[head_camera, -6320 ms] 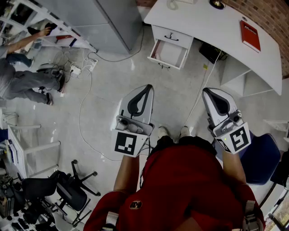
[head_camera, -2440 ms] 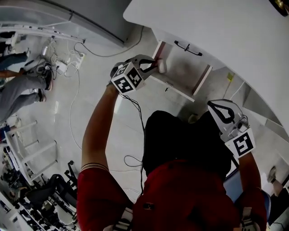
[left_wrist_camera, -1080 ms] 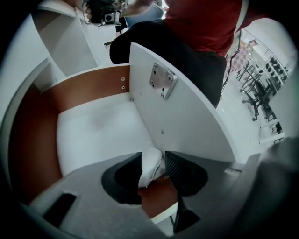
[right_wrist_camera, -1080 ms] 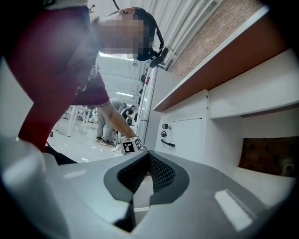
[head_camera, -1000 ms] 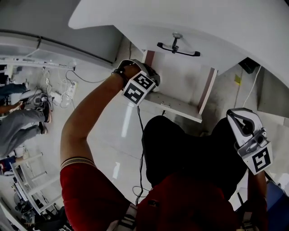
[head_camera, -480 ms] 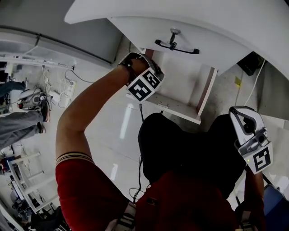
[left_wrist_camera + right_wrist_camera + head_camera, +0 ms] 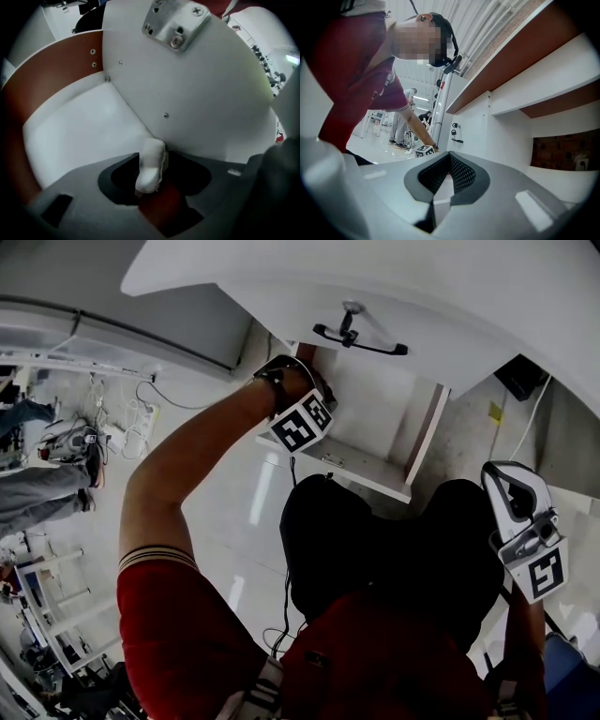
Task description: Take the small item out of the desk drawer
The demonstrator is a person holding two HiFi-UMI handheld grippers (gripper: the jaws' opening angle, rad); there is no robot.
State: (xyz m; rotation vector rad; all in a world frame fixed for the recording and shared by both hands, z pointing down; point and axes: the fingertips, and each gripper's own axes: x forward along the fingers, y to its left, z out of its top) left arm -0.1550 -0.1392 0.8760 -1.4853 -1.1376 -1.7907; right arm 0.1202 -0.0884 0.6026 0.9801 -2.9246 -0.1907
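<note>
Right gripper (image 7: 514, 495) hangs outside the open desk drawer (image 7: 367, 465), off to its right and nearer the person, jaws drawn together on nothing. Left gripper (image 7: 157, 183) reaches inside the drawer at its left side, jaws opening wide, with the small white item (image 7: 151, 164) between them, near the drawer's white inner wall. Above the drawer spreads the white desk top (image 7: 450, 277)
</note>
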